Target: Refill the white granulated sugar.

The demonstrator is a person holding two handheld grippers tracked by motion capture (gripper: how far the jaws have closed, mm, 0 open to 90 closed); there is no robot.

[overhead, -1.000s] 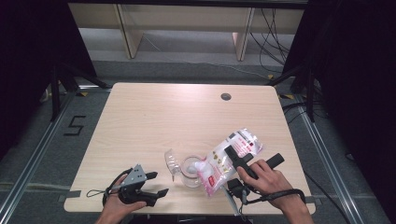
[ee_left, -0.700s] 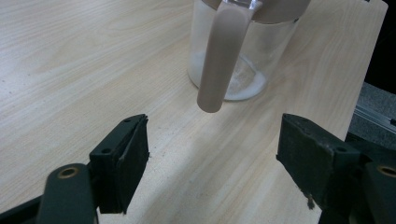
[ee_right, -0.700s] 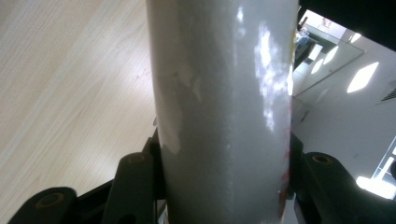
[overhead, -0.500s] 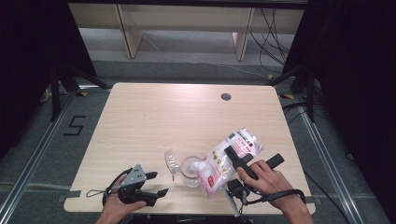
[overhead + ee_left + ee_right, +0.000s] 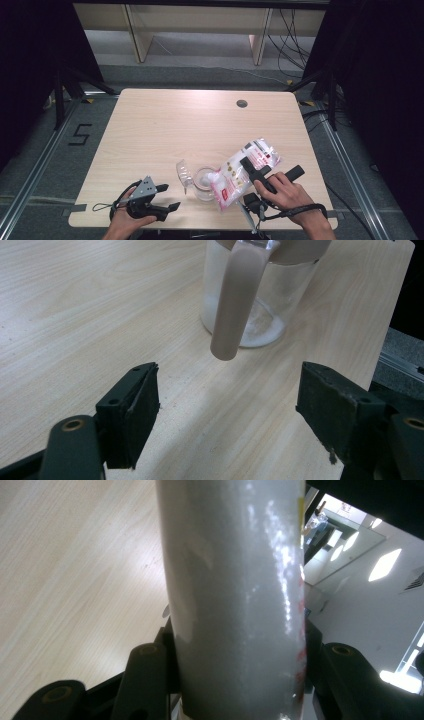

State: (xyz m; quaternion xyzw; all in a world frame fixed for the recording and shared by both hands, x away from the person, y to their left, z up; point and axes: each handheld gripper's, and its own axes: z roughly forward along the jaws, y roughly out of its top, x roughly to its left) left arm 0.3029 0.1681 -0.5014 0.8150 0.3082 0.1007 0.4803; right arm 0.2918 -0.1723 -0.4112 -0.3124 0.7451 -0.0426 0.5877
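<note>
Pale wood worktop [image 5: 200, 125]: we tip a bag into a jar.

Nothing has shifted over the last second, so the pour goes on. Our right gripper [image 5: 256, 172] clamps the white bag [image 5: 240, 172], tilted over the glass jar [image 5: 204, 182]; the left gripper [image 5: 162, 197] rests wide open, holding nothing. The left gripper view shows white grains at the jar's bottom (hidden from above).
</note>
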